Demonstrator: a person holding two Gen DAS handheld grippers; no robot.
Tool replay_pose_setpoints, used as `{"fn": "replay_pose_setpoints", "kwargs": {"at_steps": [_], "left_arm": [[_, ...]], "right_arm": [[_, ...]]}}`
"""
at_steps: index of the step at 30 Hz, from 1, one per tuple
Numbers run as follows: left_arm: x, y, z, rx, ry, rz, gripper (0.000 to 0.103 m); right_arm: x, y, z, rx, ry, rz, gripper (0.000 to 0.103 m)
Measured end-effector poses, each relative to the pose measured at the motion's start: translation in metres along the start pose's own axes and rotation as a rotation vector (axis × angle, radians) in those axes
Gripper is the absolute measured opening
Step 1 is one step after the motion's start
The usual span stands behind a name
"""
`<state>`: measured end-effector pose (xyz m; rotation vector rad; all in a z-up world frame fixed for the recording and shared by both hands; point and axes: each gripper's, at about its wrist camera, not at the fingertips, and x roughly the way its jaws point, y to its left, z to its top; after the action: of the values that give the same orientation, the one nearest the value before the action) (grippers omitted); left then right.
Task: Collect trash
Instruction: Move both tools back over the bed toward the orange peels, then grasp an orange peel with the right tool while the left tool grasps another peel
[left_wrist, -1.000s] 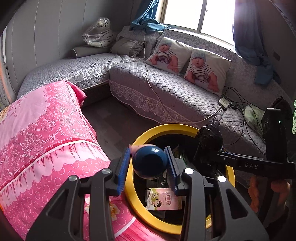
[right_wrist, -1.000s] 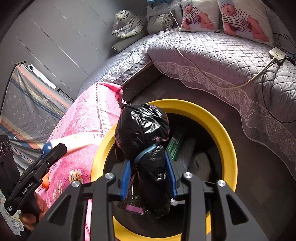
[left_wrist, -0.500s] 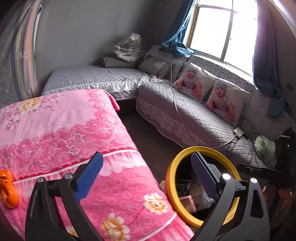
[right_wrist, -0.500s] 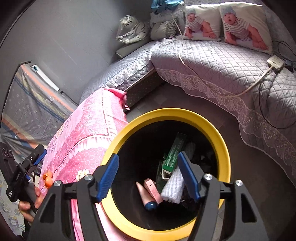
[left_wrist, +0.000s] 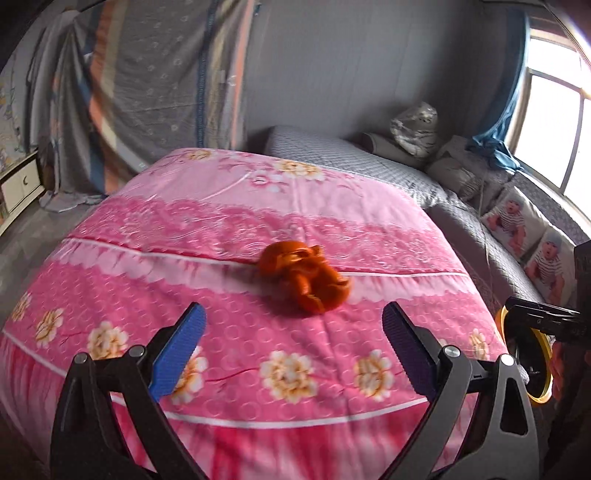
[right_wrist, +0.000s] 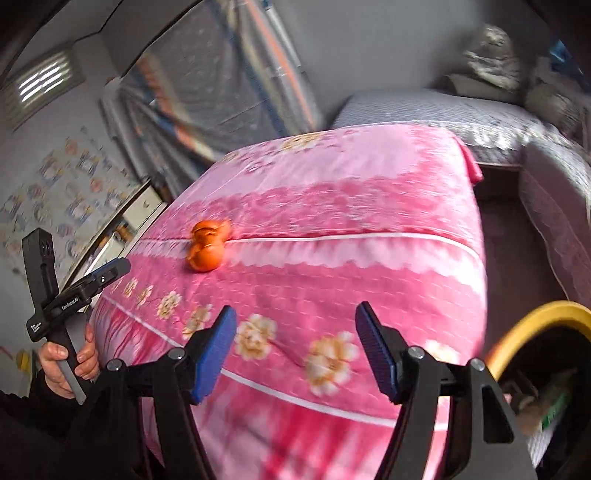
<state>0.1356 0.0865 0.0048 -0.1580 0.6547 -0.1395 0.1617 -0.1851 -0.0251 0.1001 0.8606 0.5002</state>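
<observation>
Trash is lying in the form of a crumpled orange peel-like lump (left_wrist: 303, 280) on top of the pink floral quilted cover (left_wrist: 229, 229), near the white stripe that crosses the fabric, well apart from both tools. Its surface is glossy and folded, with a rounded bulge at one end; blur is hiding finer detail, so what it is made of cannot be told. The left gripper (left_wrist: 293, 345) is hovering above the cover with its blue ribbed pads (left_wrist: 179, 349) spread wide; nothing is sitting between them and they are touching nothing, and the orange lump is showing just beyond the gap. The right gripper (right_wrist: 295, 350) is likewise standing with its jaws parted, somewhat less widely, pinching nothing, over the flower-printed edge of the cover. In the right wrist view a hand (right_wrist: 68, 363) is gripping the handle of the left tool at the left edge. The round yellow-rimmed black bin (right_wrist: 543, 325) is standing beside the cover's lower right corner, with some wrappers visible inside.
</observation>
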Motion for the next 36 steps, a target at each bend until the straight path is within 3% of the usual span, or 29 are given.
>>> {"fn": "replay_pose_setpoints", "kwargs": {"at_steps": [4, 7, 15, 17, 20, 25, 29, 36], "left_arm": [[-0.011, 0.042, -0.013, -0.075, 0.001, 0.033, 0.092], [-0.015, 0.059, -0.02, -0.113, 0.003, 0.035, 0.092], [-0.02, 0.083, -0.022, -0.137, -0.014, 0.037, 0.092], [-0.02, 0.087, -0.023, -0.138, -0.016, 0.041, 0.092], [-0.02, 0.091, -0.023, -0.138, -0.012, 0.042, 0.092], [-0.012, 0.083, -0.016, -0.082, 0.005, 0.054, 0.093], [0.001, 0.066, -0.004, 0.002, 0.018, 0.055, 0.093], [0.041, 0.028, 0.02, 0.172, 0.074, -0.033, 0.093]], "right_arm": [[0.059, 0.051, 0.035, -0.101, 0.085, 0.062, 0.064], [0.097, 0.072, 0.057, -0.125, 0.12, 0.052, 0.064], [0.158, 0.086, 0.081, -0.102, 0.227, 0.042, 0.063], [0.167, 0.089, 0.08, -0.114, 0.25, 0.028, 0.054], [0.176, 0.091, 0.078, -0.101, 0.281, 0.018, 0.043], [0.179, 0.083, 0.078, -0.068, 0.297, 0.021, 0.035], [0.171, 0.071, 0.078, 0.003, 0.314, 0.087, 0.026], [0.116, 0.033, 0.062, 0.114, 0.285, 0.197, 0.023]]}}
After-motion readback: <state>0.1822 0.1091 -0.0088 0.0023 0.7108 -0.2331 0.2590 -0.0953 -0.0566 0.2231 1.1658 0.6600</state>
